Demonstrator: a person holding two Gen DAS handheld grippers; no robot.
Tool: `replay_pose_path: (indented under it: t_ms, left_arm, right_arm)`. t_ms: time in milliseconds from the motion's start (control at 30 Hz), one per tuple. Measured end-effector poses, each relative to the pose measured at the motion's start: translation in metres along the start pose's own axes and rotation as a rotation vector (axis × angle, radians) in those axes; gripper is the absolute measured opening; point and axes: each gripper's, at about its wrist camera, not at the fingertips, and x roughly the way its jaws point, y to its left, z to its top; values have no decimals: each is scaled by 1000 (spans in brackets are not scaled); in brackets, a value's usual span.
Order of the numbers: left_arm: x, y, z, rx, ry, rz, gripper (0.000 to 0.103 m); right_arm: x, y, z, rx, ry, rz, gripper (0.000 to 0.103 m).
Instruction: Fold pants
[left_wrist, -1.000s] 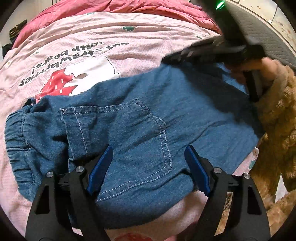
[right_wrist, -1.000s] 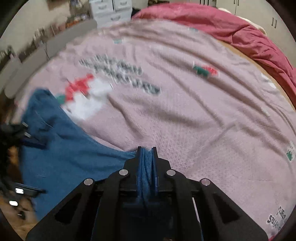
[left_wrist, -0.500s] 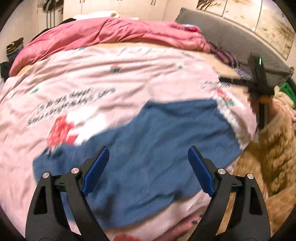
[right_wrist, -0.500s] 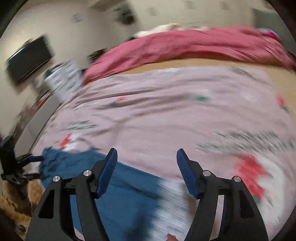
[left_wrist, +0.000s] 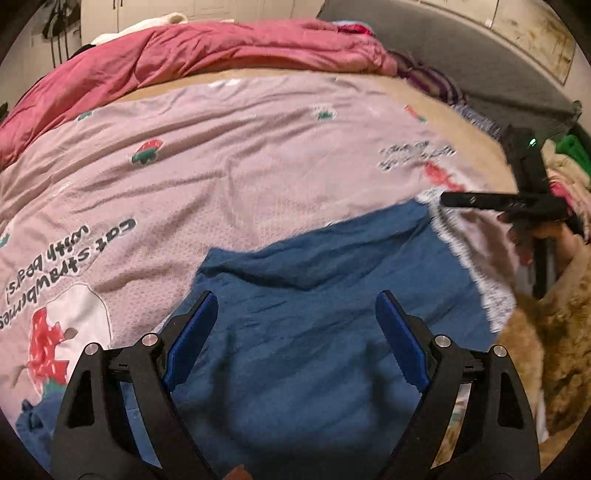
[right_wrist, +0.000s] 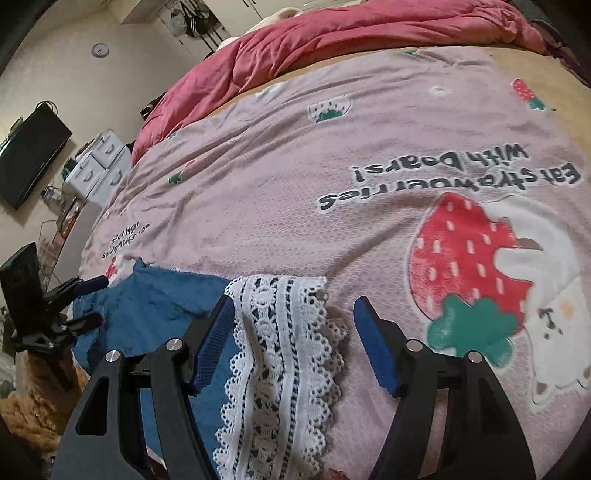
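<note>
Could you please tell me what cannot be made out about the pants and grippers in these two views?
- Pants: near edge cut off by the left wrist view's bottom; waistband hidden behind the left gripper.
- Lace hem: lower end cut off in the right wrist view.
- Right gripper: jaws blurred edge-on in the left view.

place: home bedroom | cues: bed quilt (right_wrist: 332, 155), red duvet (left_wrist: 207, 51), wall TV (right_wrist: 31, 157), drawers (right_wrist: 101, 166)

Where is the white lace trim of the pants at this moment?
In the right wrist view, the white lace trim lies flat on the pink strawberry bedspread, below the open right gripper, at the right edge of the blue pants.
</note>
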Motion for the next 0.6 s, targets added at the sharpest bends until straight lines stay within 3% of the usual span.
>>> replay_pose_path:
  t_ms: [133,233,267,333,400,467,600]
  left_arm:
    - [23,9,-13,6,69,97,80]
    - [34,22,-26,-39,94,66,80]
    - [34,22,-29,-39,86,63,80]
    - [34,20,-31,-28,79,76,80]
    - [33,19,-32,-22,75,83,80]
    - [33,21,-33,-29,66,73,80]
    - [32,21,-33,-32,44,69,81]
  right_arm:
    - [13,-2,4,10,22,-4,67]
    - [20,-7,5,27,35,24,62]
    - [24,-9,4,38,47,42,49]
    - [27,-4,1,14,43,39,43]
    - [24,0,-2,6,34,66,21]
    - [10,12,-4,-33,-20,58,11]
    - [-20,41,6,-167,-125,-47,9]
